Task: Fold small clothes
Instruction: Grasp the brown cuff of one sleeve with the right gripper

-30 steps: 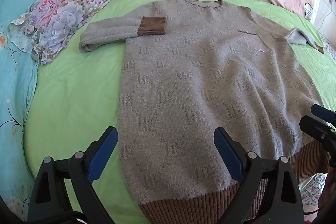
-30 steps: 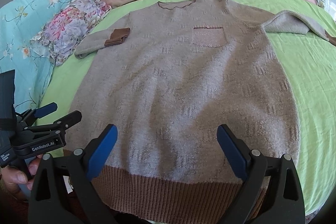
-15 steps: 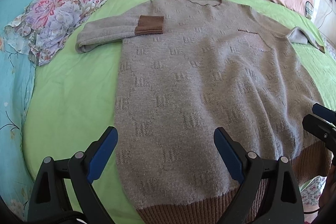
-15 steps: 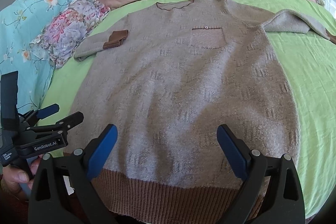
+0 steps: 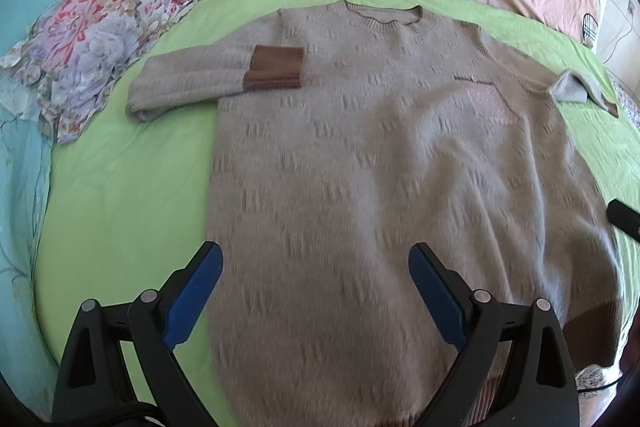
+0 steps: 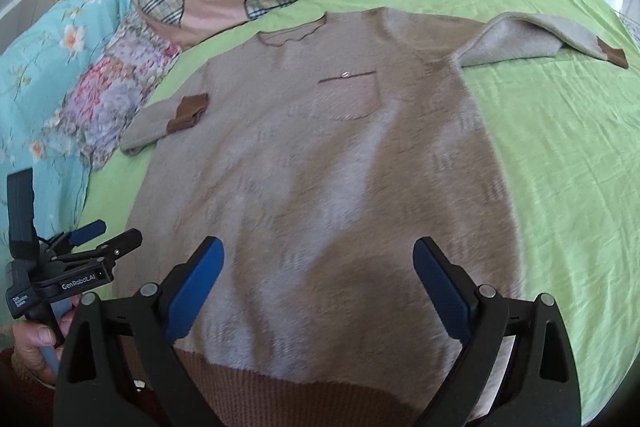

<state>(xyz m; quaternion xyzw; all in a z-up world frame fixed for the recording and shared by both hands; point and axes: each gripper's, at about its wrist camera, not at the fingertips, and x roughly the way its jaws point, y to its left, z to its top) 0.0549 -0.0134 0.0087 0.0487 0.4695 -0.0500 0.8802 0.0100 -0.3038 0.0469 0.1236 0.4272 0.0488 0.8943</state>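
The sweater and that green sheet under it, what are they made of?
The sweater looks like a soft, fuzzy knit, perhaps wool or acrylic: matte nap, ribbed brown hem. The green sheet seems thin woven cotton or a blend, going by its fine creases.

Both hand-held grippers (image 5: 316,291) (image 6: 318,287) wide apart

sweater (image 5: 380,155) | beige knit, brown cuffs | flat, face-up | one sleeve folded across chest

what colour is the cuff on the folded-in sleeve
Brown, against the beige sweater. The cuff shows best in the left wrist view.
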